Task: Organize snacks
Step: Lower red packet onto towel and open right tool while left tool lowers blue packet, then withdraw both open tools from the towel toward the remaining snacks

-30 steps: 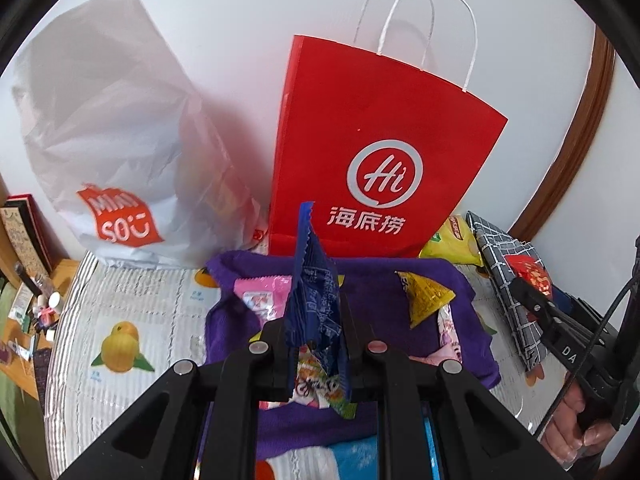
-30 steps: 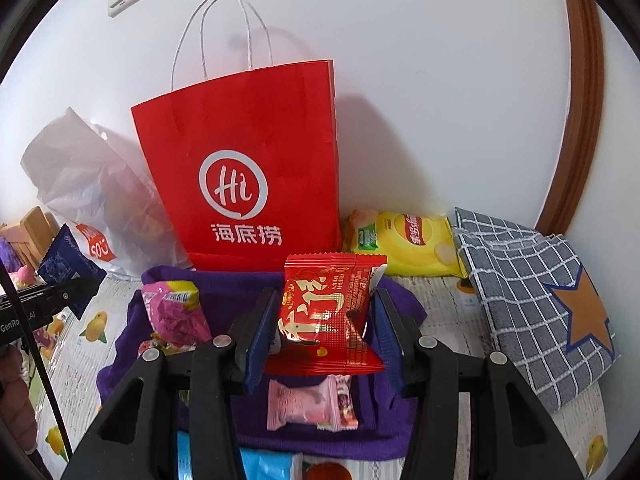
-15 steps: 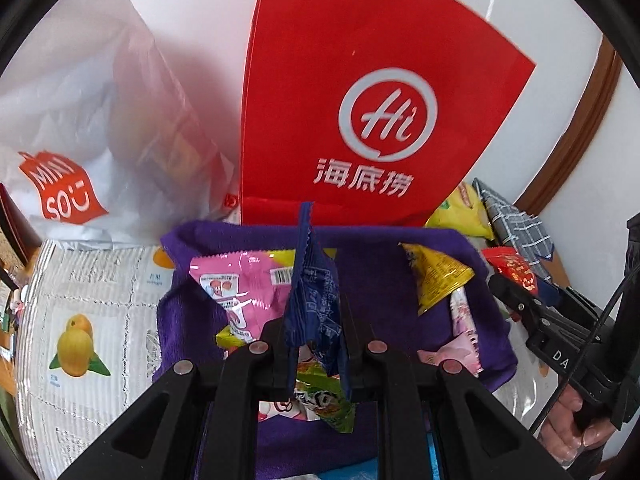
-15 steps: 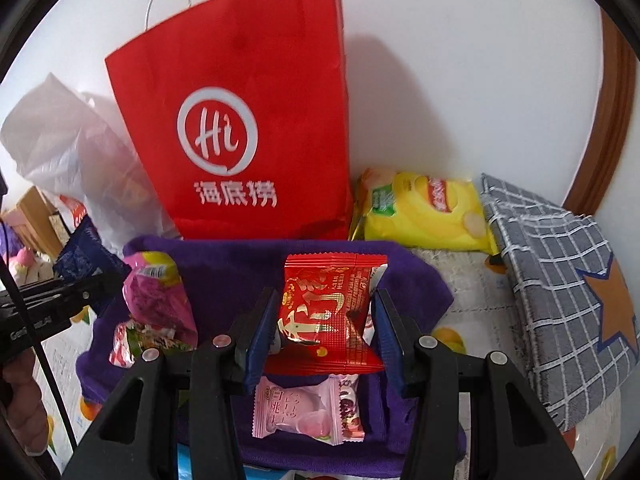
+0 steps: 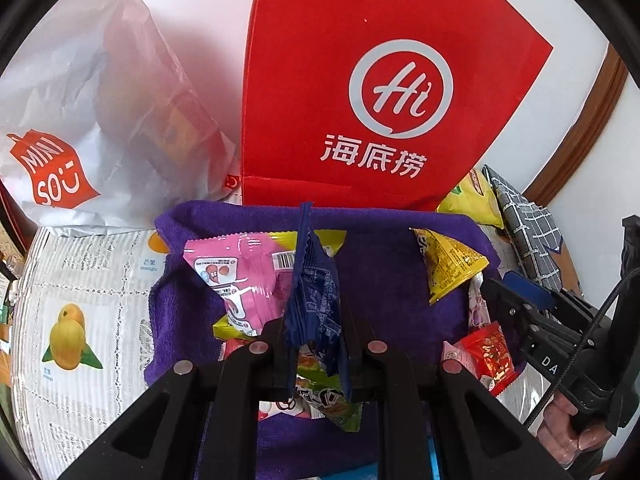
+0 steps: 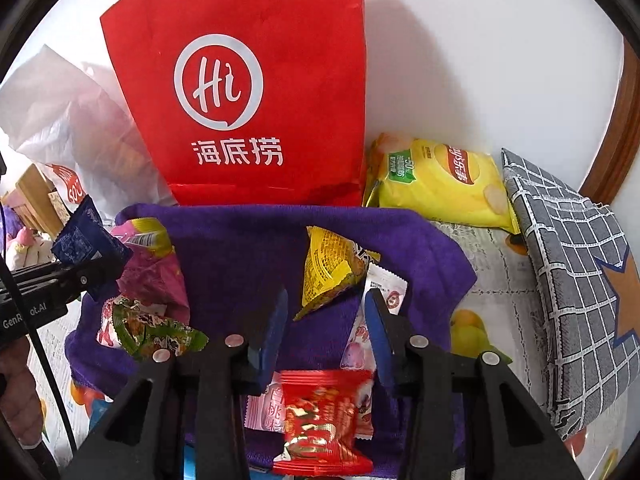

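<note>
My left gripper (image 5: 316,340) is shut on a dark blue snack packet (image 5: 314,292), held upright above the purple towel (image 5: 376,276); it also shows in the right wrist view (image 6: 86,242). My right gripper (image 6: 326,328) is open and empty. The red snack packet (image 6: 322,420) lies on the towel (image 6: 240,240) just below its fingers, on top of a pink packet (image 6: 264,404). A pink packet (image 5: 244,276), a yellow triangular packet (image 6: 326,270) and a green packet (image 6: 156,334) also lie on the towel.
A red paper bag (image 6: 248,92) stands against the wall behind the towel. A white plastic bag (image 5: 92,112) sits to its left. A yellow chip bag (image 6: 440,180) and a grey checked cloth bag (image 6: 572,280) lie to the right.
My right gripper has opened and the red packet has dropped onto the towel. Both grippers have moved closer to the red bag. The left still holds the blue packet.
</note>
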Available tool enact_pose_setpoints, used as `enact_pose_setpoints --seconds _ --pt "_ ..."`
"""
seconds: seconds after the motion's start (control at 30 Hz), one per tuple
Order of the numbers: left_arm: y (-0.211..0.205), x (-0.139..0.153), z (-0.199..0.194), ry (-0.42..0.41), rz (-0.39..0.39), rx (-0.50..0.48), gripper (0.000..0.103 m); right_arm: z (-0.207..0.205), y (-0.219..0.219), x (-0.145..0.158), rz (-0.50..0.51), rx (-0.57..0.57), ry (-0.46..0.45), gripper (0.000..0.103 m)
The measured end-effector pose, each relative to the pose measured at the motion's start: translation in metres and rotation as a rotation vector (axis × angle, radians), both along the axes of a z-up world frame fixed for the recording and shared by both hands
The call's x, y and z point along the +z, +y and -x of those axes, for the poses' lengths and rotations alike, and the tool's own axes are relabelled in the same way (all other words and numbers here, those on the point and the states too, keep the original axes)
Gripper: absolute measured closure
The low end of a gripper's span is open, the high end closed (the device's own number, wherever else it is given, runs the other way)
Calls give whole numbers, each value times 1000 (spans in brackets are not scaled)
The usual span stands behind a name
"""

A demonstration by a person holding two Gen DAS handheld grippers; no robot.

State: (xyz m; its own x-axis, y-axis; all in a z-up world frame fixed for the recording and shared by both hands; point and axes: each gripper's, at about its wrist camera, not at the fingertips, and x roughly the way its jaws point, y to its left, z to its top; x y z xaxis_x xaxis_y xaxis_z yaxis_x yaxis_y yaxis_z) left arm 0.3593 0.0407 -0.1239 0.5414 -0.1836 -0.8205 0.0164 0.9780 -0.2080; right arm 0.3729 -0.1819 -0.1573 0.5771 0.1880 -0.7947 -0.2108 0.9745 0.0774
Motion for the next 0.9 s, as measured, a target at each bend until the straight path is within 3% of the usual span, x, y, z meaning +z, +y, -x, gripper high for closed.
enact_pose_setpoints --seconds 0.3,0.57,0.7,0.77,0.9 --pt "-8 -1 2 2 -8 -28 87 6 2 15 -1 7 -27 58" --pt "-10 21 11 -34 -15 -29 63 27 3 38 26 -28 -65 40" --pt "-9 40 22 -76 -6 -36 58 42 3 50 72 -42 -74 34" --pt "-10 51 29 -97 -10 -42 57 52 1 58 77 -56 -82 24" --pt "-11 74 49 -144 -21 -40 54 74 -3 68 90 -77 -71 22"
